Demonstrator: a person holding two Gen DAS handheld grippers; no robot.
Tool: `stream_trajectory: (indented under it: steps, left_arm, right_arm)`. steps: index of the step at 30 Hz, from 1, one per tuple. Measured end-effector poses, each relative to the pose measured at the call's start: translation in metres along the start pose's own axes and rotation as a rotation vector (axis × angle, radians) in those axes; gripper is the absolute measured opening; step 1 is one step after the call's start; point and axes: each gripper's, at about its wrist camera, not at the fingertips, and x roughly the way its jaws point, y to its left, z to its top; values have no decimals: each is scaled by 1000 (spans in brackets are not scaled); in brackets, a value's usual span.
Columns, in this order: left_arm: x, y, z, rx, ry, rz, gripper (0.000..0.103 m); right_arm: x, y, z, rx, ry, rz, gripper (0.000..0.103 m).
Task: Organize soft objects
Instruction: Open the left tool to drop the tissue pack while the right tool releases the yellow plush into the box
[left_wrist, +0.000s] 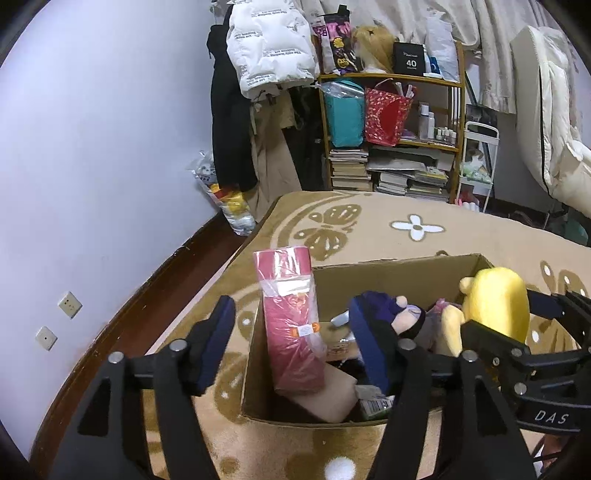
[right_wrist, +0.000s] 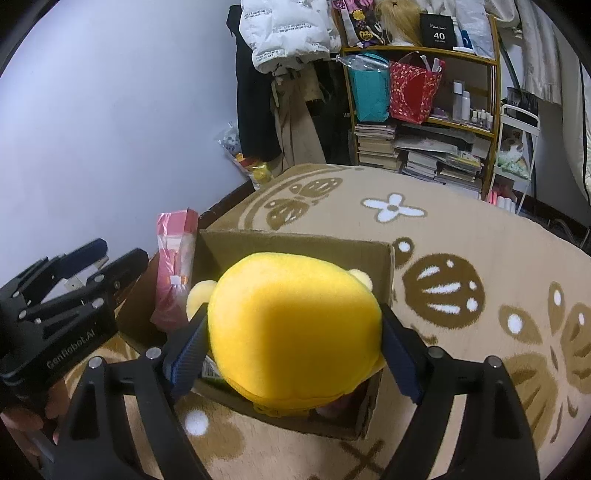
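The right gripper is closed on a yellow plush toy; its two blue pads press the toy from the left and the right side, and the toy fills the whole gap between them. The toy hangs over the open cardboard box, above its right half. In the left wrist view the toy's long axis stands nearly upright, with the rounded top pointing up and a little far. One small ear shows at the far right of the toy, and a paler yellow part sticks out at its left.

The left gripper is wide open and holds nothing. Its left finger is outside the left wall of the box, over the rug, and its right finger is over the inside of the box.

I count one box. In it there is one red wrapped package, which leans against the left wall with its long axis almost upright, the top end rising above the rim. There is also one plush doll in dark purple clothes at the right side, just left of the yellow toy. Some smaller things lie at the bottom of the box, but I cannot tell what they are.

The box stands on the beige rug with brown butterflies. Far behind it is one wooden shelf with books and bags.
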Motion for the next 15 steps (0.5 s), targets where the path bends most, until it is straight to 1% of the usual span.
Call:
stream_trajectory:
  steps: [1,4,6,7,9,11,14,15]
  left_arm:
    - [-1,1,1,-3,-2,0,67]
    - [-6,3,1,-2,-13,9,75]
    - [-11,4,2,0,-22,19,79]
    - [-13,4,2,0,-23,20,81]
    - [-18,6,2,-8,-28,32,90]
    - [-26,8,2,-14,-47,39,93]
    - [-35,9,1,-9,-56,38,103]
    - [-38,9,0,-4,-60,36,103]
  right_arm:
    - [-1,0,0,0,3,-2,90]
    - [-5,-1,-2,5,10,1,91]
    - [-9,0,-2,8,-1,2,99]
    - [-13,0,-2,10,-10,3,101]
    - [-18,0,-2,12,-17,-1,102]
    - [-22,0,-1,16,-19,-7,102]
    - [-29,1,0,17,-23,-14,103]
    - [-32,1,-1,18,-27,-15,103]
